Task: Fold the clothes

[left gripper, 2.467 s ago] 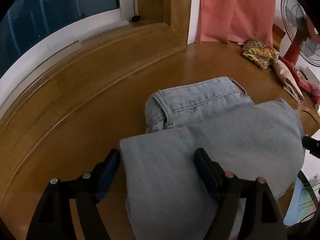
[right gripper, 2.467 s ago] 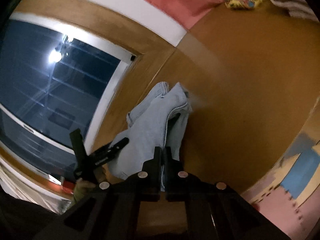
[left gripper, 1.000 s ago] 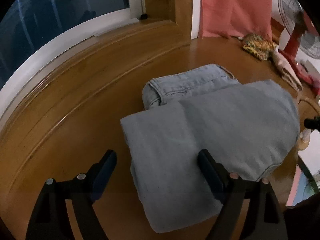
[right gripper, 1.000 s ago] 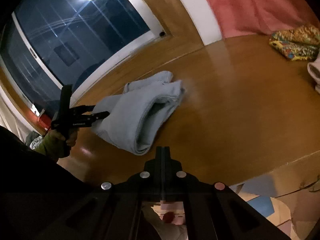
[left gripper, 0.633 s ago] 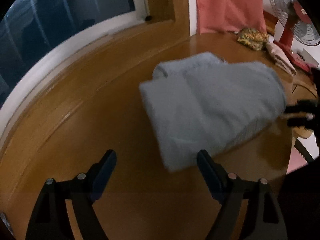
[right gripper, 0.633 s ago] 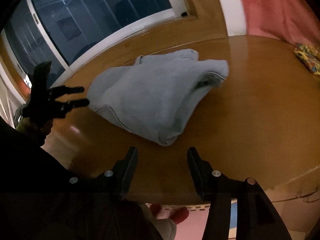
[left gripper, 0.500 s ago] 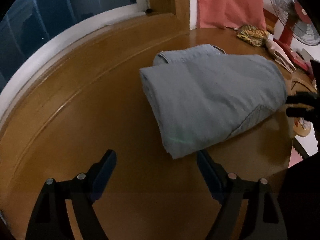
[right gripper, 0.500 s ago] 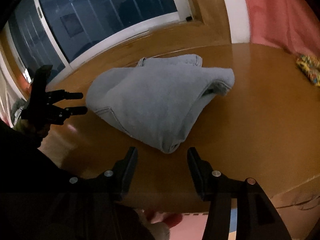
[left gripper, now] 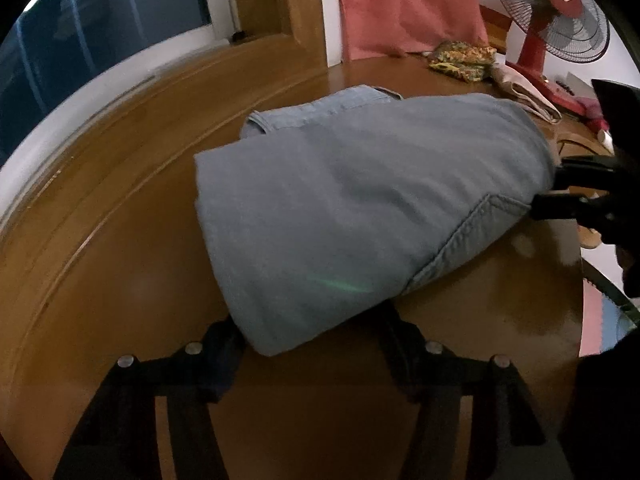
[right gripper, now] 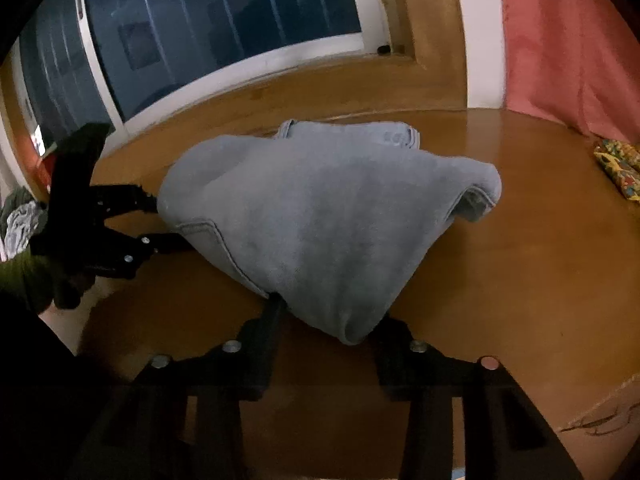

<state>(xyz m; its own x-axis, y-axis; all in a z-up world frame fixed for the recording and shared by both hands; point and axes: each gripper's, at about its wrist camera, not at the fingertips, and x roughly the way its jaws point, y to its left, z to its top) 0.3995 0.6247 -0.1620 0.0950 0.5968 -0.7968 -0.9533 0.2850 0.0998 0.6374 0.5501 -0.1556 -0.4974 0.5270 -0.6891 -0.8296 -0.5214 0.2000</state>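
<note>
A folded pair of light blue jeans (left gripper: 360, 204) lies in a bundle on the round wooden table (left gripper: 120, 240); it also shows in the right wrist view (right gripper: 320, 224). My left gripper (left gripper: 310, 336) is open, its jaws straddling the near corner of the bundle. My right gripper (right gripper: 328, 320) is open, its jaws either side of the opposite corner. Each gripper shows in the other's view: the right one (left gripper: 560, 188) at the jeans' far edge, the left one (right gripper: 148, 216) likewise. The fingertips are hidden under the cloth.
A red standing fan (left gripper: 548, 40) and a pink curtain (left gripper: 408, 4) stand behind the table. A patterned folded cloth (left gripper: 460, 58) and a beige cloth (left gripper: 524, 92) lie at the table's far edge. A dark window (right gripper: 200, 20) runs along the wooden sill.
Both grippers have moved in toward the jeans from opposite sides and now straddle its corners. The right gripper opened about a second ago. The bundle has not visibly shifted in the last half second.
</note>
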